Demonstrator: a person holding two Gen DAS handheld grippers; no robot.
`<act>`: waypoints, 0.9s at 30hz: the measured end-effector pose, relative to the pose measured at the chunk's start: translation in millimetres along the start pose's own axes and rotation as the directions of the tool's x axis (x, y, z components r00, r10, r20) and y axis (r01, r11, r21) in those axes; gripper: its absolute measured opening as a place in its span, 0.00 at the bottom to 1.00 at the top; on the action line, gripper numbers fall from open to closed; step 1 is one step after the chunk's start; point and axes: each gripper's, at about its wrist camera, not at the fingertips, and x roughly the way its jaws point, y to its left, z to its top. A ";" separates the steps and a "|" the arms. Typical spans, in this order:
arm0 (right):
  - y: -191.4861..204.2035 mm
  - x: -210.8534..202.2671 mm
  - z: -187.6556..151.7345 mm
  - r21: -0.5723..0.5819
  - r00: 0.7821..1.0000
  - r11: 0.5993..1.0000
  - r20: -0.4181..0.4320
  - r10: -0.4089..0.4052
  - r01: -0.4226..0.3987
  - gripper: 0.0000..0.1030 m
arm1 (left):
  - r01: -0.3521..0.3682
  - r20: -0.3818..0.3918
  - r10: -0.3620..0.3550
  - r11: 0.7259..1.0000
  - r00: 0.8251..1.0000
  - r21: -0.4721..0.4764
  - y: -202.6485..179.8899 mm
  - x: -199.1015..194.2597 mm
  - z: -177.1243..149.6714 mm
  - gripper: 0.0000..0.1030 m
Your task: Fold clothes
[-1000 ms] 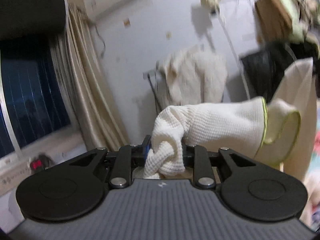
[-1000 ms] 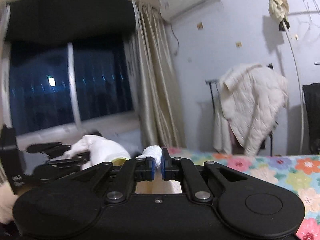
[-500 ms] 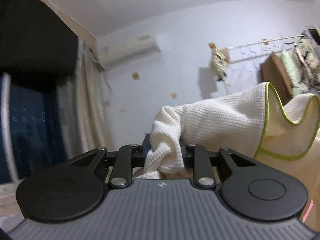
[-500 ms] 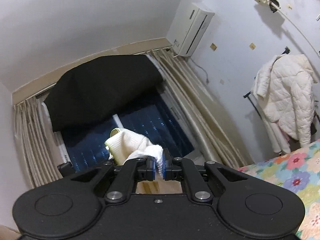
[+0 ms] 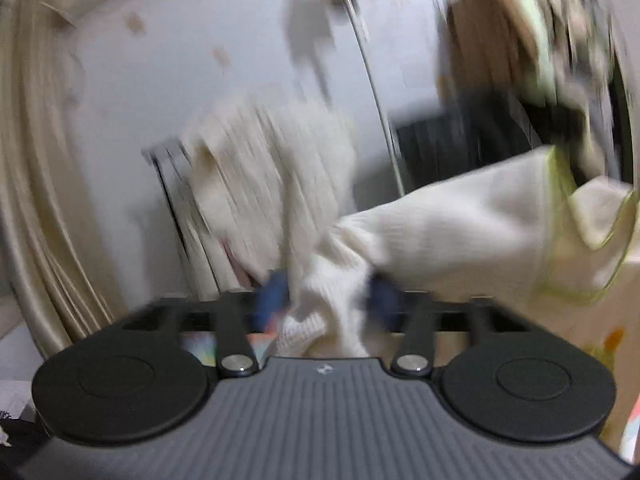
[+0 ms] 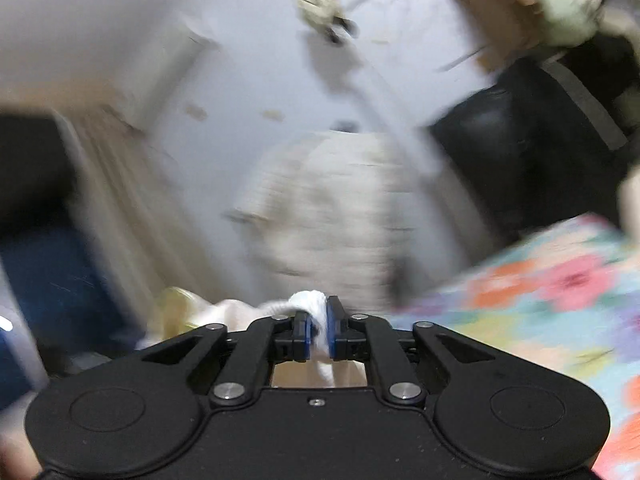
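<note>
The left gripper [image 5: 326,300] is clamped on a bunched corner of the cream knit garment [image 5: 460,224]; the right gripper [image 6: 318,334] pinches another portion. The garment hangs in the air between them, above the floral bed [image 6: 540,304], probably held so that it spreads flat before laying down. Heavy blur obscures the background detail.

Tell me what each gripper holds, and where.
Both are shut on the cream waffle-knit garment with green trim: left gripper on a bunched fold, right gripper on a bunched bit.
</note>
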 end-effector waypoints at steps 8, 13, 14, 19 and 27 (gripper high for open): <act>-80.6 73.6 -79.8 -0.034 0.877 0.937 -0.342 -0.338 0.348 0.40 | 0.031 -0.381 0.011 0.994 0.925 0.105 -60.3 130.7 -117.2 0.80; -77.1 64.6 -96.4 -0.011 0.883 0.958 -0.386 -0.268 0.286 0.44 | 0.072 -0.374 -0.050 0.996 0.926 0.046 -54.2 65.9 -159.1 0.81; -74.6 63.8 -101.6 -0.011 0.878 0.958 -0.395 -0.269 0.288 0.44 | 0.082 -0.382 -0.070 0.997 0.921 0.014 -48.3 49.9 -165.5 0.81; -81.0 41.1 -117.5 0.015 0.867 0.959 -0.433 -0.248 0.282 0.48 | 0.116 -0.457 -0.179 0.980 0.871 -0.161 -18.5 -11.1 -195.3 0.82; -61.6 29.8 -107.8 0.064 0.921 0.983 -0.365 -0.138 0.172 0.53 | 0.094 -0.476 -0.216 0.959 0.853 -0.268 -2.7 -70.3 -214.5 0.82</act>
